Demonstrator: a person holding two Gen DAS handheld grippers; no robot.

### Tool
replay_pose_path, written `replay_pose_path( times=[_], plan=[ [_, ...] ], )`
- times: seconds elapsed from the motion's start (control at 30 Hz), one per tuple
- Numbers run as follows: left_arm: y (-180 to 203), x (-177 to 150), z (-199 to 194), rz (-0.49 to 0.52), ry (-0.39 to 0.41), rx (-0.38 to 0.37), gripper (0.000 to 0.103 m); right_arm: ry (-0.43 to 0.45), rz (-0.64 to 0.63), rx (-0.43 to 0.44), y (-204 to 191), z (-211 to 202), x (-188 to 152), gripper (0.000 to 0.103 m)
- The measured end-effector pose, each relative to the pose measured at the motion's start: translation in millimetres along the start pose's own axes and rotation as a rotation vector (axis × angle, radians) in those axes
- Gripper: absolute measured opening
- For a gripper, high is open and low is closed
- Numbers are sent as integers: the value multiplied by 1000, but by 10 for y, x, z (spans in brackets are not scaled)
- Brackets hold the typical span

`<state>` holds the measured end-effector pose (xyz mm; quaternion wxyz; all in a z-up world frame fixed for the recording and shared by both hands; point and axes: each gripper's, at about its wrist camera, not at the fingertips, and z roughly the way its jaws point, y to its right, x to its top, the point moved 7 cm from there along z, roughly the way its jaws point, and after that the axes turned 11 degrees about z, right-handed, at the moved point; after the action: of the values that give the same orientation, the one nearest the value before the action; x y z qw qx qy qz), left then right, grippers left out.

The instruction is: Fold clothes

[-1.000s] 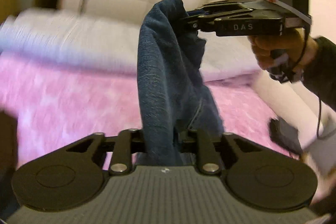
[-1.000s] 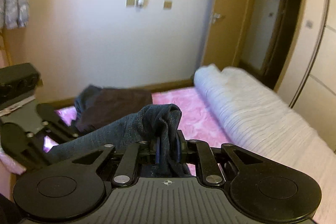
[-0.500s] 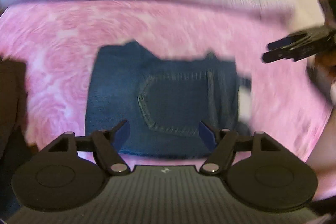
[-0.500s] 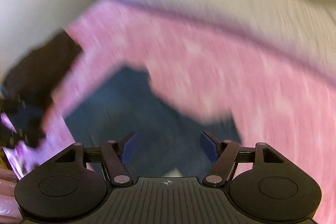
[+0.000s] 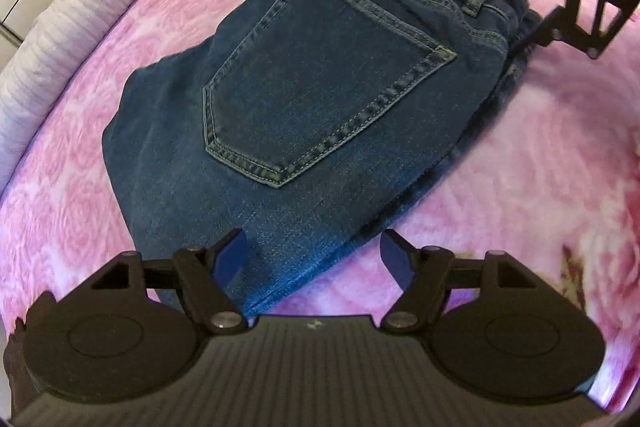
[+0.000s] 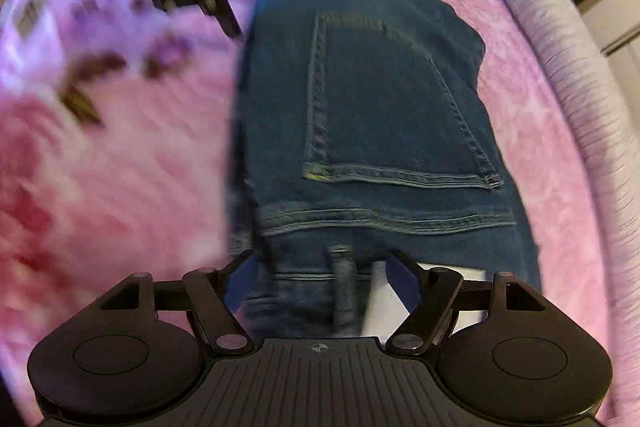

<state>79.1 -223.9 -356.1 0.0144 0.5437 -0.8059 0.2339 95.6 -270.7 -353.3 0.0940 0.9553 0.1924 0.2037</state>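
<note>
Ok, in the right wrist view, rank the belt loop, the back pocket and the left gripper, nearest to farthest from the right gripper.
1. Belt loop, between the open jaws.
2. Back pocket, mid-frame on the jeans.
3. Left gripper, at the far top edge.

Both cameras sit just behind their own jaws and look steeply down, close over the bed (image 5: 540, 155). The left wrist view faces the folded jeans (image 5: 304, 99) from the end away from the waistband, with the right gripper (image 5: 496, 7) at its upper right edge. The right wrist view looks from the waistband end, so the left gripper (image 6: 268, 3) shows at its top. Both share the jeans' back pocket (image 6: 384, 107), the pink bedcover and the rolled white quilt (image 6: 560, 39).
</note>
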Motion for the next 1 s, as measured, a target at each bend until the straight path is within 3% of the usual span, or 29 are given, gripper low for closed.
replay_pose_path(
  times=[0.07, 0.17, 0.37, 0.5, 0.57, 0.63, 0.67, 0.73, 0.8, 1.0],
  plan=[
    [-2, 27, -32, -7, -10, 16, 70, 6, 88, 66, 147, 4, 18, 25],
    [-108, 179, -118, -17, 4, 45, 70, 62, 157, 92, 395, -255, 43, 13],
    [-443, 645, -397, -32, 91, 85, 69, 187, 471, 72, 1461, -1112, 127, 12],
    [-667, 955, -587, -42, 148, 111, 47, 238, 604, 35, 2050, -1514, 69, 12],
    [-779, 1110, -683, -47, 177, 124, 46, 248, 646, 19, 2240, -1674, -31, 11],
    [-885, 1270, -778, -49, 205, 135, 36, 257, 691, 5, 2429, -1841, -138, 11],
    [-924, 1365, -822, -43, 214, 131, 32, 261, 709, -1, 2498, -1931, -194, 11],
    [-964, 1574, -902, -19, 232, 125, 14, 268, 736, -14, 2583, -2127, -313, 11],
    [-958, 1825, -1019, 22, 263, 128, 5, 270, 768, -23, 2632, -2327, -443, 11],
    [-977, 2400, -1430, 35, 354, 69, 4, 286, 867, -51, 2692, -2985, -907, 11]
  ],
)
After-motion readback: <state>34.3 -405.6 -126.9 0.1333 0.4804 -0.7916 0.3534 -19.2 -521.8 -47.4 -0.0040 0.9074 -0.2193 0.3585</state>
